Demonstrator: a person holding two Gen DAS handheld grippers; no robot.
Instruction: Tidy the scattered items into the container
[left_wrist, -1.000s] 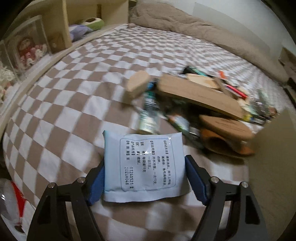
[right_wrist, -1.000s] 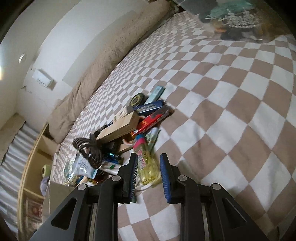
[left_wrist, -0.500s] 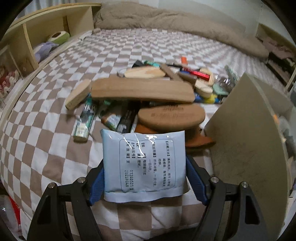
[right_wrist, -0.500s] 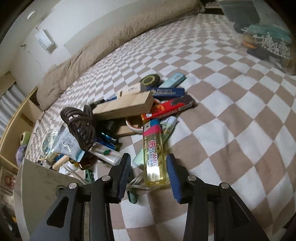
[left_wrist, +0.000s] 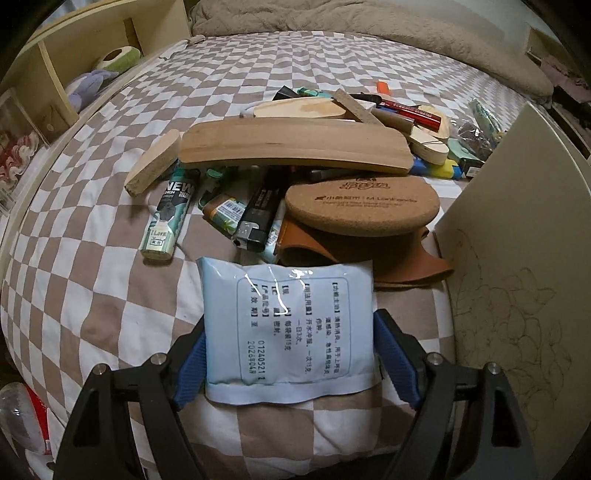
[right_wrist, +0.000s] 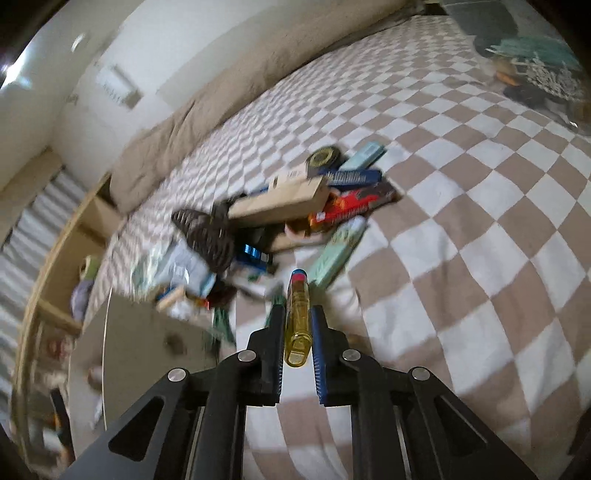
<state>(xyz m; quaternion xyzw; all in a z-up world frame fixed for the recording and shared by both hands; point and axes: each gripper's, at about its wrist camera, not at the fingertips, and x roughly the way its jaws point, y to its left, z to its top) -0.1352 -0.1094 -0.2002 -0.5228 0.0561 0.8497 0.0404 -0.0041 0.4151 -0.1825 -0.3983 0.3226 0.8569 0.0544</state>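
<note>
My left gripper (left_wrist: 291, 354) pinches soft blue sachet (left_wrist: 290, 328) by edges; limp, light. Right gripper (right_wrist: 298, 328) clamps yellow lighter (right_wrist: 297, 317) mid-body; rigid, slick.

The right wrist view is motion-blurred: labels in the item pile (right_wrist: 295, 218) are unreadable. The pale blue sachet (left_wrist: 290, 330) hides the left tool's pad faces. The beige container wall (left_wrist: 517, 258) is cut off by the left view's right edge.

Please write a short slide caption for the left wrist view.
Left gripper holds a pale blue sachet before the cluttered pile and beige container.
</note>
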